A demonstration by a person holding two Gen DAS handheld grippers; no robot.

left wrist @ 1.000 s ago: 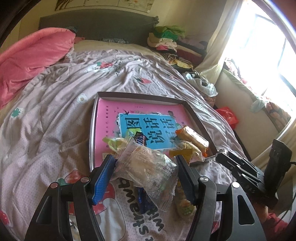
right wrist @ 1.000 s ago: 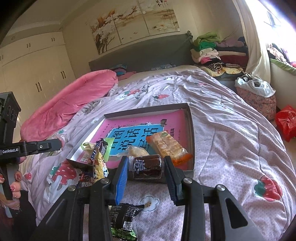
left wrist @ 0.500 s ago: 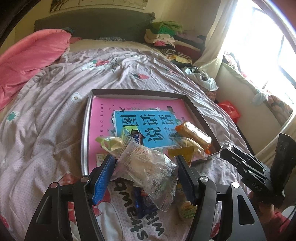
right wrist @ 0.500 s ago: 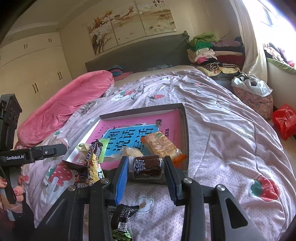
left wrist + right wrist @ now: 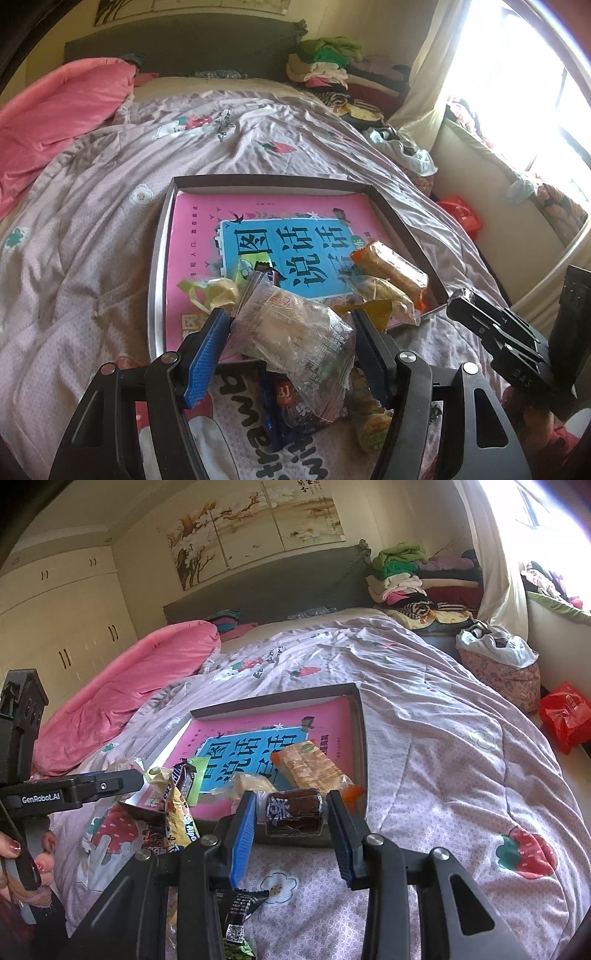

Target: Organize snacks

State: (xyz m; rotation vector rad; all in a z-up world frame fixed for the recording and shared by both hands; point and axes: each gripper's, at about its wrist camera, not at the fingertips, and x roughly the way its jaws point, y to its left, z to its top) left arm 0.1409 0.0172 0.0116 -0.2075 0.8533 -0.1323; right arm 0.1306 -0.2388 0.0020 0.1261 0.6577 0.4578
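My left gripper [image 5: 290, 317] is shut on a clear plastic packet [image 5: 295, 336] with a pale pastry inside, held just above the near rim of the shallow tray [image 5: 266, 181]. My right gripper [image 5: 291, 801] is shut on a small dark brown cake packet [image 5: 293, 810], at the tray's [image 5: 273, 699] near right corner. A pink and blue book lines the tray. An orange biscuit pack [image 5: 391, 267] [image 5: 310, 768] and a yellow packet [image 5: 384, 291] lie on it. On the quilt lie loose snacks: a blue packet [image 5: 284, 402] and a black packet [image 5: 240, 912].
The tray sits on a lilac strawberry-print quilt [image 5: 461, 746]. A pink duvet [image 5: 55, 110] is bunched at the far left and folded clothes [image 5: 402, 576] are stacked by the headboard. The bed drops off on the right, with a red bag [image 5: 565, 716] on the floor.
My left gripper has edged forward and down toward the tray, still holding the clear packet. The right gripper and its brown packet have stayed put.
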